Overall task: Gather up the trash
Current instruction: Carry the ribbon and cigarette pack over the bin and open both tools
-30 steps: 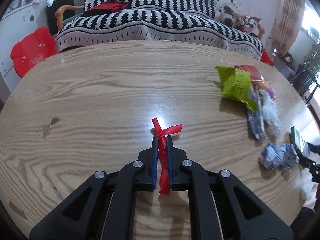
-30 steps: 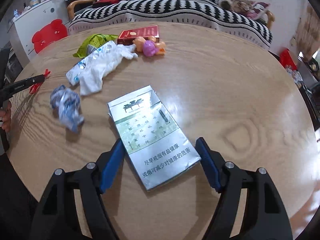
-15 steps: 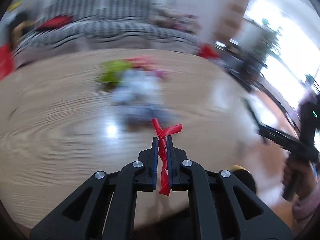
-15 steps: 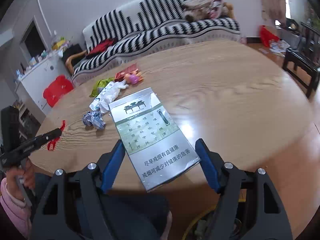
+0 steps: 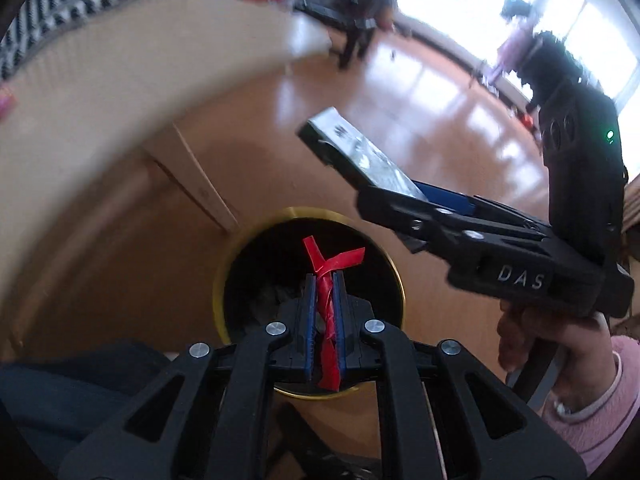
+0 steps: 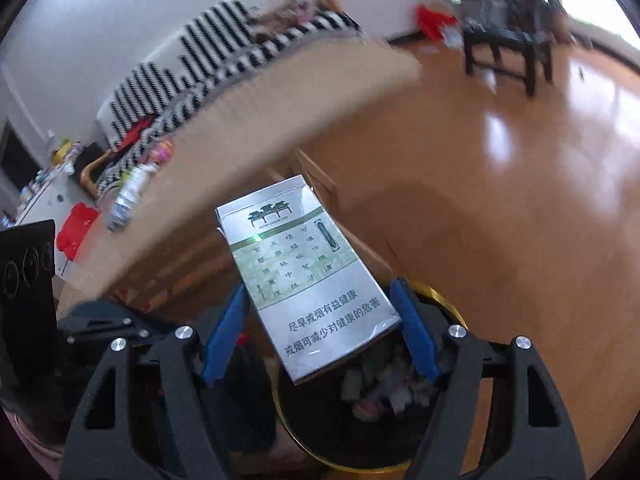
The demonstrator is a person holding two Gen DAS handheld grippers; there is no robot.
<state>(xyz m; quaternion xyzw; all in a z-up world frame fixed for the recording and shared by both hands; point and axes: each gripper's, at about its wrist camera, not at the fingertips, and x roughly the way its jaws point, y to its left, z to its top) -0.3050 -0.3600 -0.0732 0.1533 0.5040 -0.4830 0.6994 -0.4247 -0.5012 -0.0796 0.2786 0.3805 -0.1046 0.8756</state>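
both loads hang over the bin (image 5: 394, 272): left gripper (image 5: 324, 280) jaws pinch the red wrapper (image 5: 328, 300), right gripper (image 6: 320, 320) jaws clamp the cigarette pack (image 6: 308, 276). next, each must open to drop.

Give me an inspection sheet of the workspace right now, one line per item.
Surface: round wooden table, edge blurred.
Job's things: red wrapper and silver cigarette pack both above the gold-rimmed trash bin, which already holds litter.
Clutter: wrappers and a small toy on the table.
Grippers: left gripper shut on the red wrapper; right gripper clamps the cigarette pack by its side edges.
Cables: nothing seen.
Surroundings: striped sofa, dark stool, glossy wood floor.
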